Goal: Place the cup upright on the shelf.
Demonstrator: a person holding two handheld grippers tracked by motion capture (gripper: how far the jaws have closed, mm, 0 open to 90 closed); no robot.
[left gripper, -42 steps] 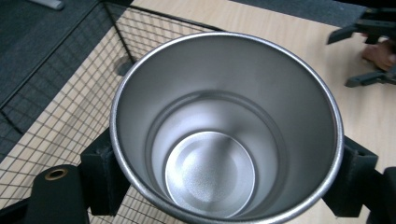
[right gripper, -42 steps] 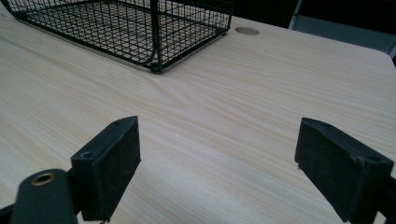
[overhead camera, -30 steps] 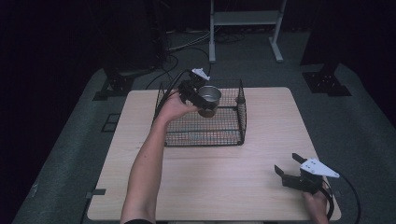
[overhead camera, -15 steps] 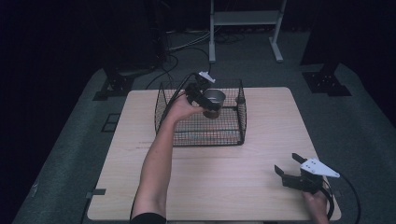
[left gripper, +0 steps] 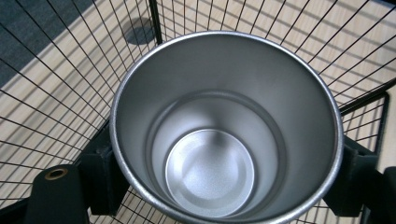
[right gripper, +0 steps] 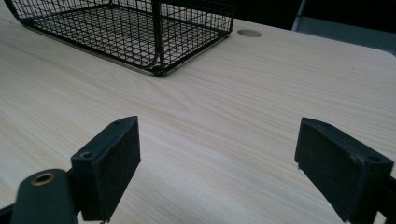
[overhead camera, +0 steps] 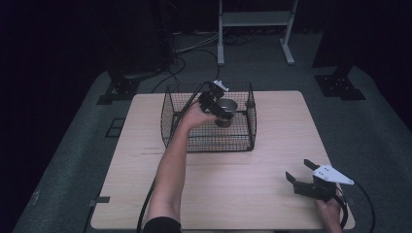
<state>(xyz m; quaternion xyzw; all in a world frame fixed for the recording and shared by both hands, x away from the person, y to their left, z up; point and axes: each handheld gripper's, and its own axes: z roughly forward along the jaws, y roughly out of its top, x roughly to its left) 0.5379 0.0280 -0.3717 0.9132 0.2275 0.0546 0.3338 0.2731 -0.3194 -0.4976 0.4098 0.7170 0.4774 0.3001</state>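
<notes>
Dark room, light wood table (overhead camera: 243, 194). Metal cup (overhead camera: 226, 108) upright inside wire basket (overhead camera: 167, 116) at table's far side, pinched at both sides by left gripper (overhead camera: 221, 109), pads (left gripper: 105, 179) pressed on cup wall. Right gripper (overhead camera: 301, 177) well apart near front right corner, jaws spread wide, holding nothing, just above bare tabletop.

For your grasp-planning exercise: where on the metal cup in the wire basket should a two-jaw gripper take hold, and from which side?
Grip the metal cup across its outer wall just under the rim, coming from above with one jaw on each side. It stands mouth up, its round wall narrowing downward, and the wire basket blocks side approaches. The left gripper holds it this way.
</notes>
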